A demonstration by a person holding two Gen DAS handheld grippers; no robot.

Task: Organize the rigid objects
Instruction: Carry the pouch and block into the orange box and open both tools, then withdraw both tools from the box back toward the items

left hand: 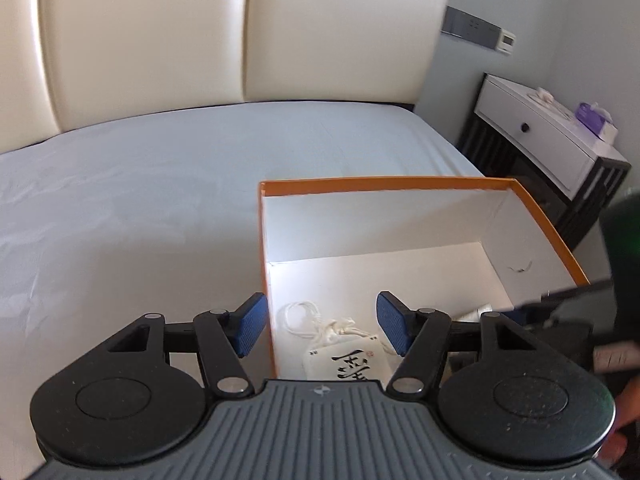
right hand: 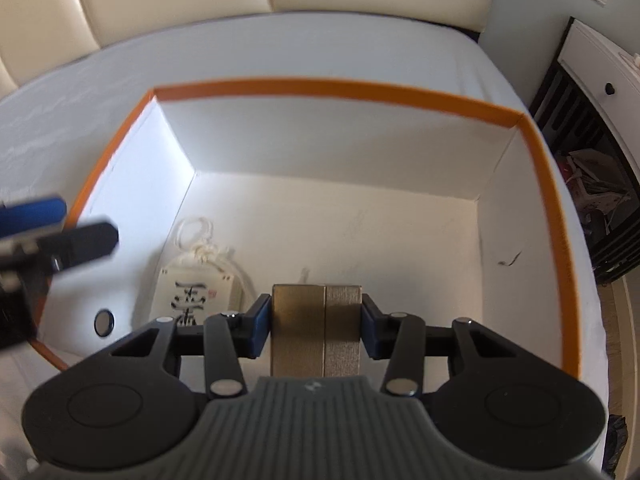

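across the middle of both views a pale blue bed (left hand: pixel 168 184) carries an orange-rimmed white box (right hand: pixel 340 90), open at the top. in the lower middle of the right wrist view, the right gripper (right hand: pixel 316 322) has its fingers (right hand: pixel 260 320) clamped on a gold-brown block (right hand: pixel 316 328) over the box floor. at the lower middle of the left wrist view the left gripper (left hand: pixel 320 328) stands with fingers (left hand: pixel 252 324) well apart and empty, straddling the box's left wall. a small drawstring pouch (right hand: pixel 200 284) lies in the box's lower left.
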